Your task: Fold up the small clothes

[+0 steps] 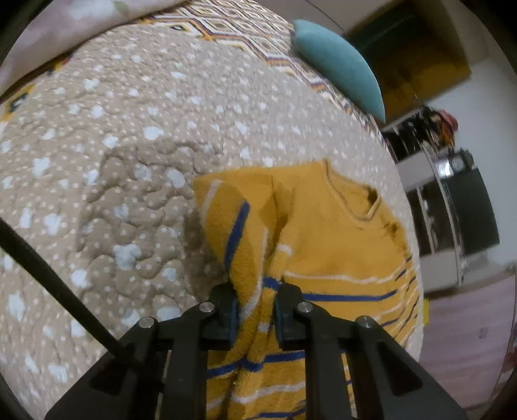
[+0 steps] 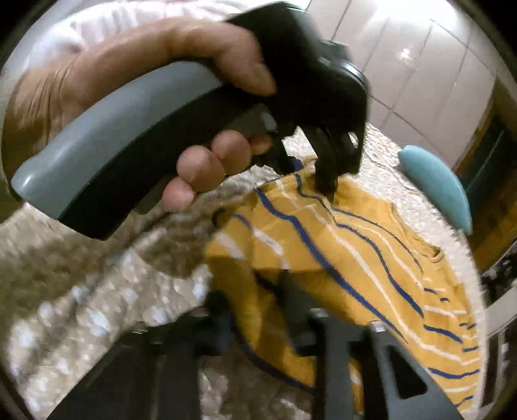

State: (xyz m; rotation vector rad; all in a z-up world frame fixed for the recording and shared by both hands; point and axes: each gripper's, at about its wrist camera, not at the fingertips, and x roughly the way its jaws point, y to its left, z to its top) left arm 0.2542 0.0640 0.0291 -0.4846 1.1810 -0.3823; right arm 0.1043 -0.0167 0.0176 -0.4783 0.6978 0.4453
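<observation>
Left wrist view, left to right. Black cable (image 1: 48, 274) runs diagonally across the lower left. Beige quilted bedspread (image 1: 129, 145) with pale blue spots fills the left and centre; a patterned geometric cover (image 1: 232, 29) shows along the top edge. Left gripper (image 1: 255, 310) at bottom centre is clenched on a bunched fold of the yellow striped shirt (image 1: 339, 232); fabric is pinched between the two blue pads (image 1: 233, 318) and lifted off the bed there. The rest of the shirt lies on the bedspread in the centre right of the frame, neckline toward the upper right. Teal pillow (image 1: 342, 64) sits at the upper right, near the bed edge. Beyond it, blurred shelving and furniture.

Right wrist view, left to right. The person's left hand (image 2: 135, 74) wraps the grey handle of the left gripper (image 2: 326, 184) in the upper left; its tips hold the shirt (image 2: 371, 258) edge at upper centre, fabric tented up. Right gripper (image 2: 255, 316) at bottom centre is heavily motion-blurred; shirt fabric runs between its fingers and looks grasped, but I cannot tell for sure. Teal pillow (image 2: 436, 187) at right edge.
</observation>
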